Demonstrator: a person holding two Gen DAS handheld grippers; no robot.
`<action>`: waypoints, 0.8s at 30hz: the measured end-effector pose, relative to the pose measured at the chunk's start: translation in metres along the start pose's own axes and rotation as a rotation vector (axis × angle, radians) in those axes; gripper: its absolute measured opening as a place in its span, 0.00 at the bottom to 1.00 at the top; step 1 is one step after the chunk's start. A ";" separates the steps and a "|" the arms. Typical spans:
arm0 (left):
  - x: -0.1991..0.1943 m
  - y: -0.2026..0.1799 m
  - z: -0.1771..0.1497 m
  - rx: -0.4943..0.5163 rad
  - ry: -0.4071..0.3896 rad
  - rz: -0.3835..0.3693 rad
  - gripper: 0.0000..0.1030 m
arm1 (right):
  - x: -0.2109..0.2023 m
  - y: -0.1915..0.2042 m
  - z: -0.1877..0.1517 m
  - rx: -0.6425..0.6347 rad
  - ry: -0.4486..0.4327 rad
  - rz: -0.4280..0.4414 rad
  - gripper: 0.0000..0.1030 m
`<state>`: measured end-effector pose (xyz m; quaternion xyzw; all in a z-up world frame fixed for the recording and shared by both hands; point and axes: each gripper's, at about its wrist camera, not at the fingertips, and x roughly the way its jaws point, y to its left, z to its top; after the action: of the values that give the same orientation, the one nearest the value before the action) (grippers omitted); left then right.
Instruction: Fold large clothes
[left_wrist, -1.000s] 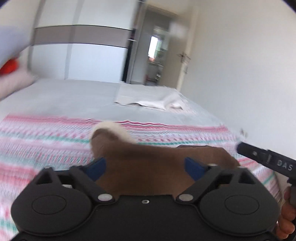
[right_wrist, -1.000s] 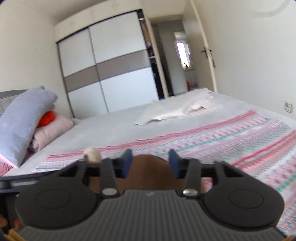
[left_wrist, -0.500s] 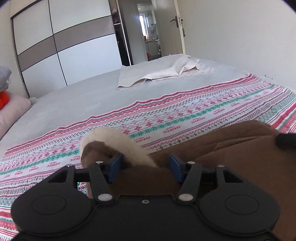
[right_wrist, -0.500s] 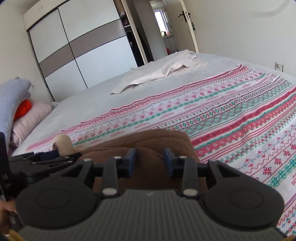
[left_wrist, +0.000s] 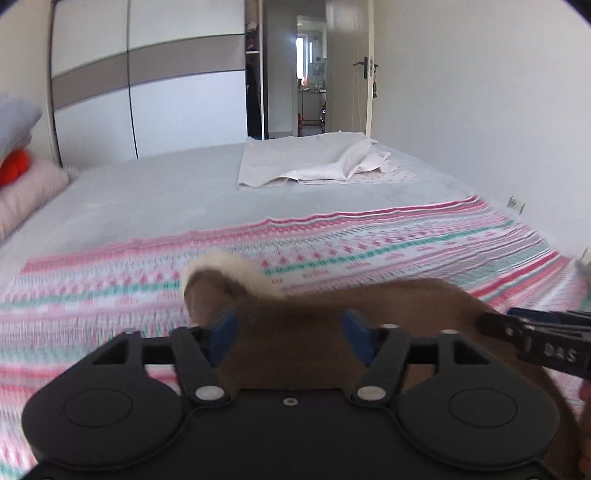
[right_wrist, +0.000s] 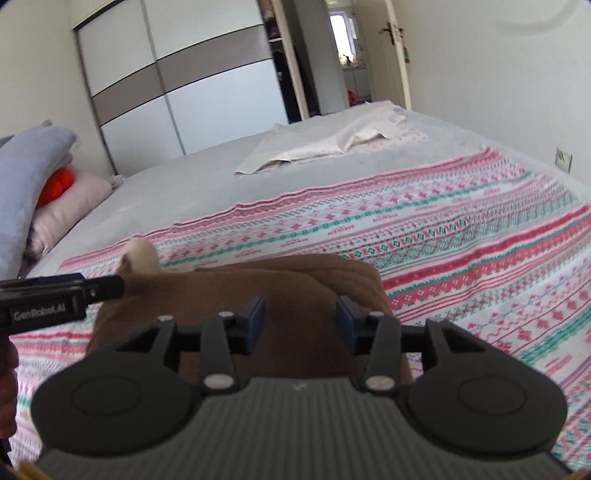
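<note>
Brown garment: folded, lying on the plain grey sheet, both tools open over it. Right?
Not quite. The brown garment lies on the pink-and-green patterned blanket, not the grey sheet beyond it; the right wrist view shows this. Left tool and right tool are open.

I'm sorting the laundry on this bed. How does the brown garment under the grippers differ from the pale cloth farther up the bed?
The brown garment is dark, thick and cream-lined, bunched on the patterned blanket; the pale cloth is thin, off-white and lies mostly flat on the grey sheet, one part rumpled. The brown garment sits between the open left gripper and right gripper; the pale cloth lies untouched. Neither is neatly folded.
</note>
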<state>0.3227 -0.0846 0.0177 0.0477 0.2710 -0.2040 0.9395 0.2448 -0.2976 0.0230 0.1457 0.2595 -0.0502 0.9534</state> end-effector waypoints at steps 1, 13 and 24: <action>-0.012 0.001 -0.006 -0.028 -0.003 -0.016 0.66 | -0.011 0.002 0.000 -0.016 -0.002 0.016 0.42; -0.114 -0.003 -0.108 -0.220 -0.048 -0.163 0.64 | -0.100 -0.011 -0.058 -0.035 0.056 0.063 0.47; -0.120 -0.002 -0.142 -0.166 -0.019 -0.122 0.67 | -0.098 -0.031 -0.097 -0.085 0.127 0.061 0.47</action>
<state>0.1593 -0.0154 -0.0396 -0.0489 0.2805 -0.2379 0.9286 0.1087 -0.2960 -0.0149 0.1160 0.3166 -0.0008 0.9414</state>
